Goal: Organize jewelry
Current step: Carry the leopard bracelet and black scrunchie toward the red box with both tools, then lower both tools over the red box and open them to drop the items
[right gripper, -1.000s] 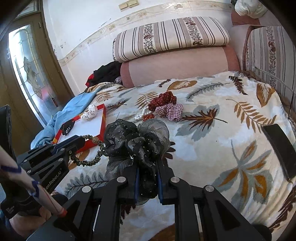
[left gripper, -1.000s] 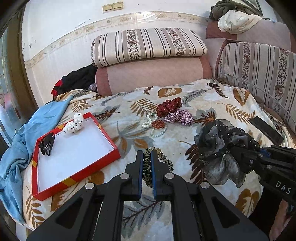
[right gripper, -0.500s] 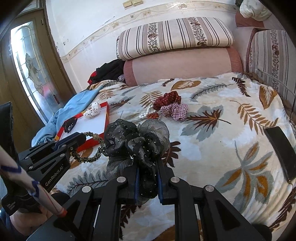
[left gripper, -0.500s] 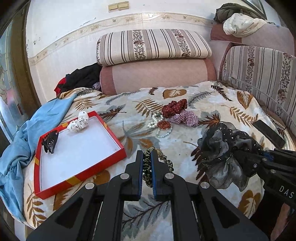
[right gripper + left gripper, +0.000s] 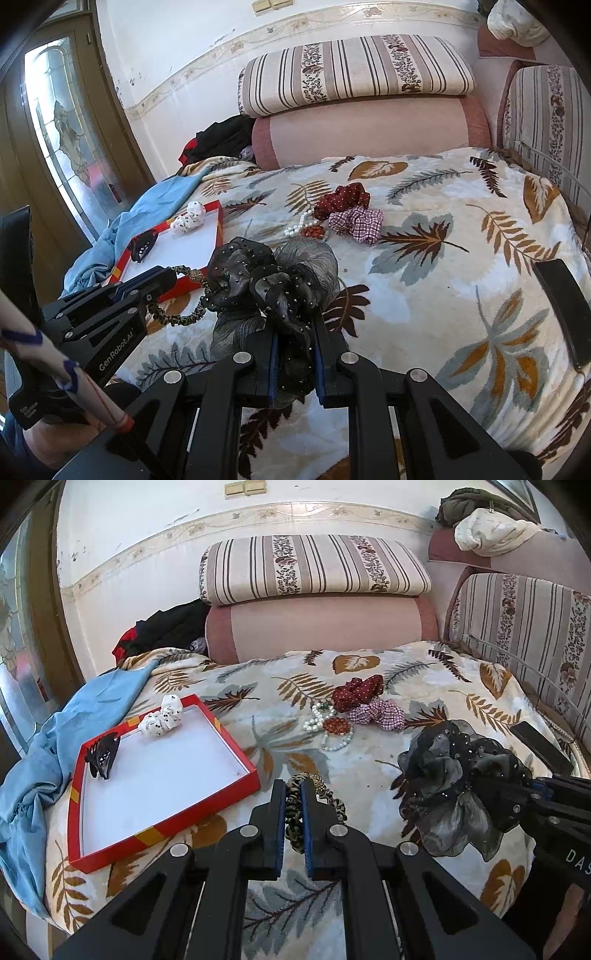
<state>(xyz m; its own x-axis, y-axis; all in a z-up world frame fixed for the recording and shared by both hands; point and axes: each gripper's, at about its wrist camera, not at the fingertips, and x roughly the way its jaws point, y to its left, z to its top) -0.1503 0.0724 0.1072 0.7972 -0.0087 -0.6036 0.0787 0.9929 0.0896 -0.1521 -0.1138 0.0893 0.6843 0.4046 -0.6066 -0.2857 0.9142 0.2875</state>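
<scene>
My left gripper [image 5: 293, 794] is shut on a leopard-print scrunchie [image 5: 295, 823], held above the blanket just right of the red tray [image 5: 166, 823]. The tray holds a white spotted scrunchie [image 5: 162, 720] and a black hair claw [image 5: 101, 755]. My right gripper [image 5: 295, 332] is shut on a large black-and-grey scrunchie [image 5: 269, 280], which also shows in the left wrist view [image 5: 458, 786]. On the blanket lie a dark red scrunchie [image 5: 356, 692], a pink checked scrunchie [image 5: 376, 718], white pearl beads [image 5: 317, 718] and a red bead bracelet [image 5: 336, 725].
The bed has a leaf-print blanket [image 5: 443, 229], with a blue cloth [image 5: 44, 760] at the left edge. A black phone [image 5: 565, 310] lies at the right. Striped cushions [image 5: 314, 568] and dark clothes [image 5: 166, 631] stand at the back wall.
Both grippers have pulled back and up a little with their scrunchies still held. The tray and the loose jewelry have not moved.
</scene>
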